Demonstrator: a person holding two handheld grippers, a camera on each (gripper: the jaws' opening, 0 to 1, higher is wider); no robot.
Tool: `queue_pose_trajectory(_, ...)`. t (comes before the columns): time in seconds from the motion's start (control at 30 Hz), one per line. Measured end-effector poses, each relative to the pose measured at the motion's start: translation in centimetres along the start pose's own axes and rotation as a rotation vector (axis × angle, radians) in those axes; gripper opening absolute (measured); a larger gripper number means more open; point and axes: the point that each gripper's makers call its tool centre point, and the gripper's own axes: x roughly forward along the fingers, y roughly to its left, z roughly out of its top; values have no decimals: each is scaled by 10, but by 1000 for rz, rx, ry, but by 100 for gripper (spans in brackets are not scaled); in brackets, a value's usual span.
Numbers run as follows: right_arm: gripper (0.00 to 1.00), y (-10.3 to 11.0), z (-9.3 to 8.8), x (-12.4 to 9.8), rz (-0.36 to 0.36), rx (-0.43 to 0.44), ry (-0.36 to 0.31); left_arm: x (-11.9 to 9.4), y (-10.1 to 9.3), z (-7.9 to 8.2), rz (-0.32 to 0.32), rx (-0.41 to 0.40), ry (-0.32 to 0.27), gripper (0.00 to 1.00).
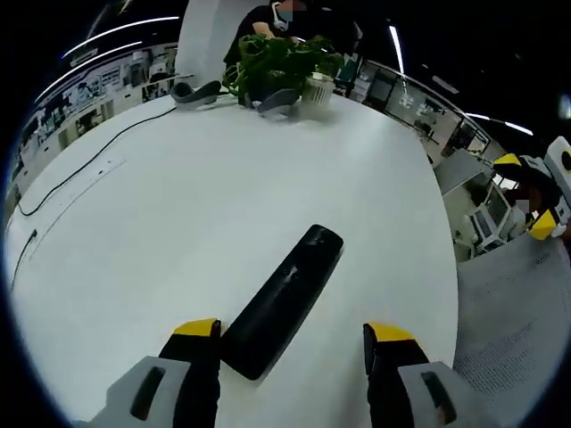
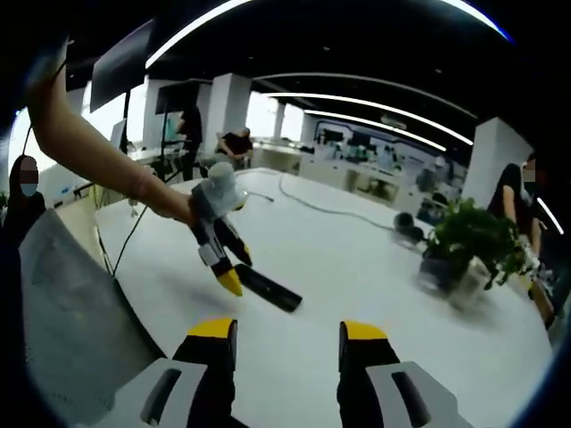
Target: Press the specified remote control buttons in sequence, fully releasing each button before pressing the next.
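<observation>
The left hand-held gripper (image 1: pixel 292 343) has its jaws apart, with the near end of the black remote (image 1: pixel 284 301) lying between them on the white counter (image 1: pixel 178 205). The right hand-held gripper (image 2: pixel 287 341) is also spread wide, holding nothing, well back. No button looks pressed yet; next, a tip should go down onto the remote.

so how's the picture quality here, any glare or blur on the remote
Left gripper view: remote sharp, matte black, no glare, buttons not discernible; white table evenly lit, edges bowed by fisheye. Right gripper view: softer; remote small and dark; ceiling light strips curve.
</observation>
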Motion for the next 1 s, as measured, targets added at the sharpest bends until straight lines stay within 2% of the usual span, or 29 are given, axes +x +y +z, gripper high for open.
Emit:
queue_pose_trajectory(0.33, 41, 2, 0, 0, 6, -7, 4, 7, 3, 2, 24, 80, 27, 63)
queue_pose_trajectory(0.43, 41, 3, 0, 0, 8, -9, 4, 7, 10, 0, 56, 140, 49, 56)
queue_pose_trajectory(0.57, 41, 3, -1, 0, 10, -10, 6, 8, 11, -4, 75, 227, 76, 53)
queue_pose_trajectory(0.6, 41, 3, 0, 0, 11, -11, 5, 8, 11, -5, 83, 270, 93, 54)
queue_pose_trajectory(0.67, 41, 4, 0, 0, 13, -12, 5, 9, 9, -4, 72, 237, 87, 52)
queue_pose_trajectory(0.83, 40, 5, 0, 1, 17, -17, 6, 8, 10, -3, 74, 243, 84, 50)
queue_pose_trajectory(1.0, 40, 5, 0, 1, 17, -21, 6, 8, 11, -2, 81, 239, 82, 41)
